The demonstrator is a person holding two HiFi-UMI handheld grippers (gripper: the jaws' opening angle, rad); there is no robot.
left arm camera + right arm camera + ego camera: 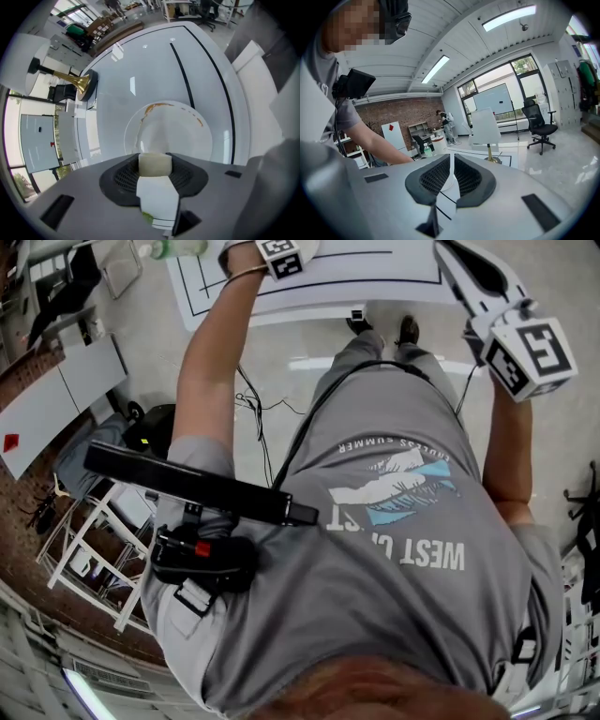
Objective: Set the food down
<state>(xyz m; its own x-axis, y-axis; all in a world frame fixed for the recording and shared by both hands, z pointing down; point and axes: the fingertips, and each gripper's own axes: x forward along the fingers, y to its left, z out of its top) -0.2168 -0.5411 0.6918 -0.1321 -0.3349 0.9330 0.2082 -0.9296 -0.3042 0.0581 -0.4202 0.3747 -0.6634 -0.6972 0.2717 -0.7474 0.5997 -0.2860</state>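
Left gripper [154,174]: jaws clamped on one pale cream, squarish block of food [155,164], pinched between the two black ribbed pads [123,177]. Held over one round white plate [187,136] with orange smears along its far rim; touching it or not, impossible to tell. Plate on the white table [140,70], toward the right edge, just inside two black lines [185,84] that run along that edge. At the table's left edge, one stand with a brass base [83,83] and a white panel on top.

Right gripper [451,174]: jaws drawn together, only a thin slit between the two pads, nothing in it. Aimed out across the room, toward one red brick wall [401,117], one large window [501,91], one black office chair [539,123] and one clear bottle with a green cap [425,149].

In the head view, two marker cubes, one per gripper. Left marker cube [281,257] over the white table near its near edge. Right marker cube [531,354] at the person's right side, close to that same edge. Below, one grey printed T-shirt [394,549], with one black bar [197,486] slanting across its front.
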